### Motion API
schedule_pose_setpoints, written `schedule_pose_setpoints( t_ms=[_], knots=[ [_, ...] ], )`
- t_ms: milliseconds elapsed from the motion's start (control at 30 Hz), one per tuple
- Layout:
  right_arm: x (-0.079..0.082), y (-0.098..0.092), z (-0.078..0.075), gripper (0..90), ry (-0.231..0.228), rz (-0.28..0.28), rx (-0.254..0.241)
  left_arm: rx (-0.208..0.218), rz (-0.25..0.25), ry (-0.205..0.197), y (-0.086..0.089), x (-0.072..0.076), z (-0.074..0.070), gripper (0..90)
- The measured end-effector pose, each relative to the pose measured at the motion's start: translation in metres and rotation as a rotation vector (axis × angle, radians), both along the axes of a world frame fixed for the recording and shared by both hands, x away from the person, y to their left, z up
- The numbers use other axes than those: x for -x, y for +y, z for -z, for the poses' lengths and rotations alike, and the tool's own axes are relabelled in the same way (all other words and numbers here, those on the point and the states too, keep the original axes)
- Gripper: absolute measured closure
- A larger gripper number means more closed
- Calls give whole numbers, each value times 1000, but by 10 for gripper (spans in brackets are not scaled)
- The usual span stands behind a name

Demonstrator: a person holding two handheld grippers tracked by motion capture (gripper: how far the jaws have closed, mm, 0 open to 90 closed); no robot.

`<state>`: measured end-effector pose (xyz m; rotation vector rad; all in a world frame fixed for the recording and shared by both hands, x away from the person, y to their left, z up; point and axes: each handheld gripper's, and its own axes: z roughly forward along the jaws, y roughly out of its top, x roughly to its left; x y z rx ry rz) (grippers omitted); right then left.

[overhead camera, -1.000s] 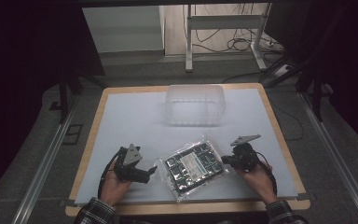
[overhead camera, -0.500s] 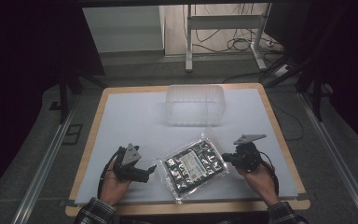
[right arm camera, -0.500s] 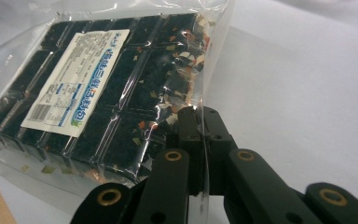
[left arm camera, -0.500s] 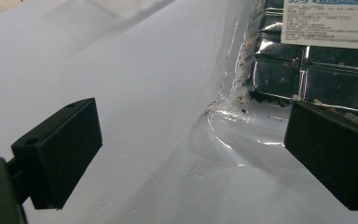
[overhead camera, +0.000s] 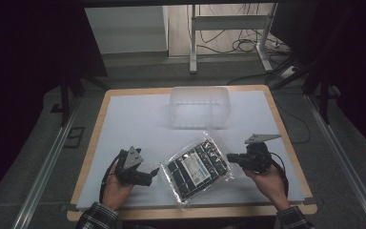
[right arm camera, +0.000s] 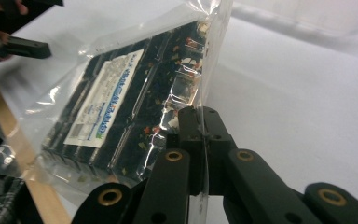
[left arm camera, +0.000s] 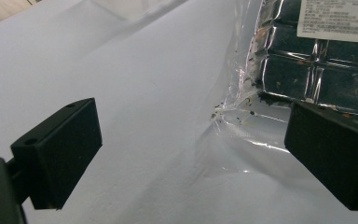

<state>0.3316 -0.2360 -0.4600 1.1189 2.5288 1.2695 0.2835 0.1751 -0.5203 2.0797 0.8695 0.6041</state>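
Item one: clear plastic bag of dark, foil-wrapped blocks with a white printed label [overhead camera: 196,165]. It sits near the near edge of the table, between your two hands, turned on a diagonal. Its right edge is lifted off the surface; its left part rests on the white sheet. In the right gripper view the bag [right arm camera: 121,112] hangs tilted, with loose coloured crumbs visible inside the film.

Item two: your right gripper [overhead camera: 232,158], black, two-jaw, with a grey three-cornered plate on top. Its jaws are pressed together on the thin clear margin at the bag's right edge; the right gripper view shows the film pinched flat between the closed pads [right arm camera: 200,123].

Item three: your left gripper [overhead camera: 153,173], black, same build, held just left of the bag. Its jaws stand wide apart. In the left gripper view one pad [left arm camera: 58,149] is over bare white surface and the other sits at the bag's crinkled clear margin [left arm camera: 242,135]; you cannot tell from here whether that pad touches the film. Nothing is clamped.

Item four: white sheet-covered table with a pale wooden rim [overhead camera: 95,138].

Item five: clear, empty-looking rectangular plastic tub [overhead camera: 199,106], at the far middle of the table, well apart from the bag.
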Motion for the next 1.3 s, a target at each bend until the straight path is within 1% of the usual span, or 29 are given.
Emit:
schedule_pose_setpoints(
  t_ms=[100,133,200,300,333,367,433,467,533,633,700,733,767,800,933,967,1000,1033,1100,1133,1200,1300],
  knots=[
    [1,1,-4,883,-3,-5,-11,-1,-1,1,0,0,0,35],
    [2,2,-9,884,0,-7,-19,-1,-1,1,0,0,0,35],
    [2,3,-11,884,1,-9,-22,-1,-2,1,0,0,0,35],
    [2,5,-18,884,-5,-21,-36,2,-4,1,0,0,0,35],
    [2,7,-23,884,-9,-30,-45,-2,-3,1,0,0,0,35],
    [2,7,-23,884,-9,-30,-45,-3,-3,1,0,0,0,35],
    [1,8,-28,885,-9,-39,-59,-2,-4,0,0,0,0,35],
    [1,9,-32,885,-5,-47,-76,0,-6,0,0,0,0,35],
    [0,9,-34,885,-5,-51,-80,3,-7,-2,0,0,0,35],
    [0,13,-45,886,-8,-70,-93,10,-10,-5,0,0,0,35],
    [0,14,-46,886,-7,-74,-98,9,-10,-5,0,0,0,35],
    [-1,16,-52,886,-6,-87,-109,10,-10,-4,-1,0,0,35],
    [-1,16,-52,886,-6,-87,-109,10,-10,-4,-1,0,0,35],
    [-1,19,-57,886,-9,-94,-116,10,-10,-3,-1,0,0,35],
    [-2,24,-66,886,-14,-114,-124,9,-7,-4,-1,0,0,35],
    [-2,24,-66,886,-14,-114,-124,-1,-4,-4,-1,0,-1,35],
    [-2,25,-68,886,-13,-121,-126,0,-5,-4,-1,0,-1,35],
    [-3,29,-73,887,-17,-135,-135,-8,-2,-4,0,0,-1,35],
    [-3,30,-74,887,-17,-139,-138,-8,-3,-4,0,0,-1,35],
    [-3,33,-79,887,-18,-150,-150,-8,-4,-4,0,0,-1,35],
    [-3,33,-81,887,-17,-152,-153,-7,-4,-6,0,0,-1,35],
    [-4,37,-90,887,-28,-167,-165,-4,-6,-7,0,0,-1,35]
  ],
)
